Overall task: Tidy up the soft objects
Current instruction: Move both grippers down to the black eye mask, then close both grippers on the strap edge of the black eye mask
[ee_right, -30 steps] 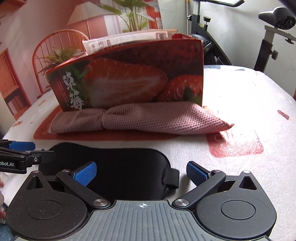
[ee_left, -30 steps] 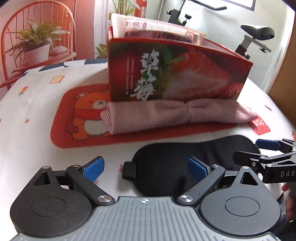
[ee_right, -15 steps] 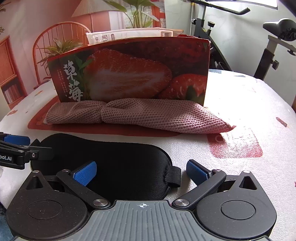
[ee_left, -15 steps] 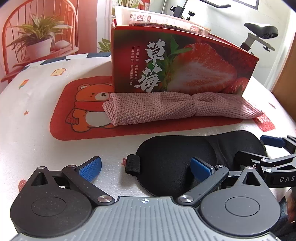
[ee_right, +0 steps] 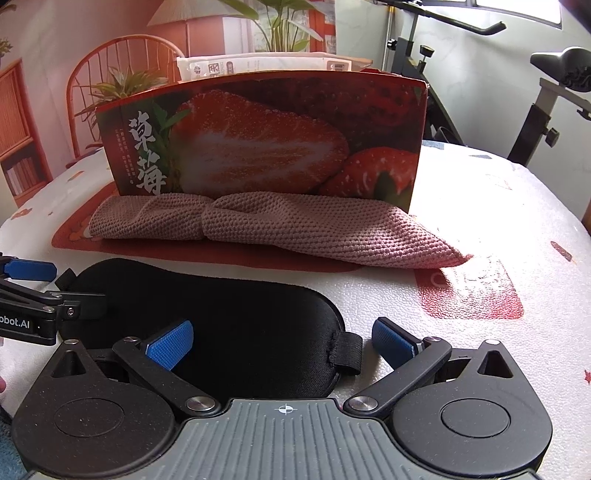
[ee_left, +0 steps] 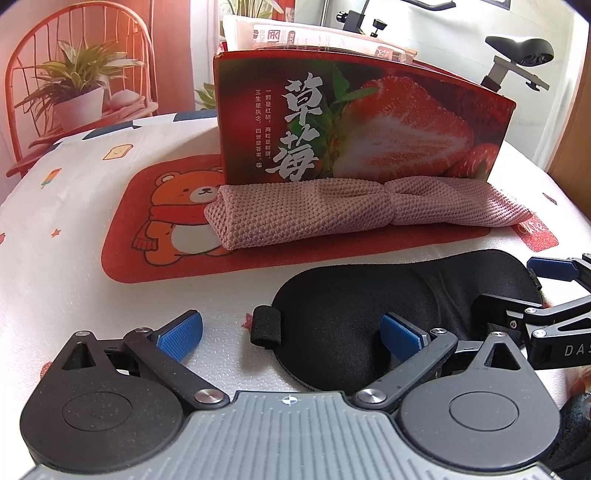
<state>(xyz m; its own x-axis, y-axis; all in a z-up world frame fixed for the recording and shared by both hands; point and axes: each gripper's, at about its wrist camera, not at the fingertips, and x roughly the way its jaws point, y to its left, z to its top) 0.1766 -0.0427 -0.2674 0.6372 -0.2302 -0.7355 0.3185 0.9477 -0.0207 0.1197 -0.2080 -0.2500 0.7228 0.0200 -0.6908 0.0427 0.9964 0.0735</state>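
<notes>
A black sleep mask [ee_left: 388, 295] lies flat on the white table near me; it also shows in the right wrist view [ee_right: 236, 317]. My left gripper [ee_left: 291, 332] is open over the mask's left end and strap loop [ee_left: 266, 326]. My right gripper [ee_right: 282, 339] is open over the mask's right end and strap loop [ee_right: 345, 352]. A rolled pink knitted cloth [ee_left: 343, 206] lies on a red bear mat [ee_left: 155, 229] against a red strawberry box [ee_left: 362, 118]. The cloth [ee_right: 273, 229] and box [ee_right: 266, 136] also show in the right wrist view.
White packets [ee_left: 306, 35] stick out of the box top. The right gripper's arm [ee_left: 546, 317] shows at the right edge of the left view; the left one [ee_right: 33, 295] at the left of the right view. A chair with a plant [ee_left: 74, 88] and an exercise bike [ee_right: 554, 81] stand behind.
Both grippers have drawn back and risen slightly, so the mask sits a little farther ahead of the fingers. Both stay open. The mask, cloth and box have not moved.
</notes>
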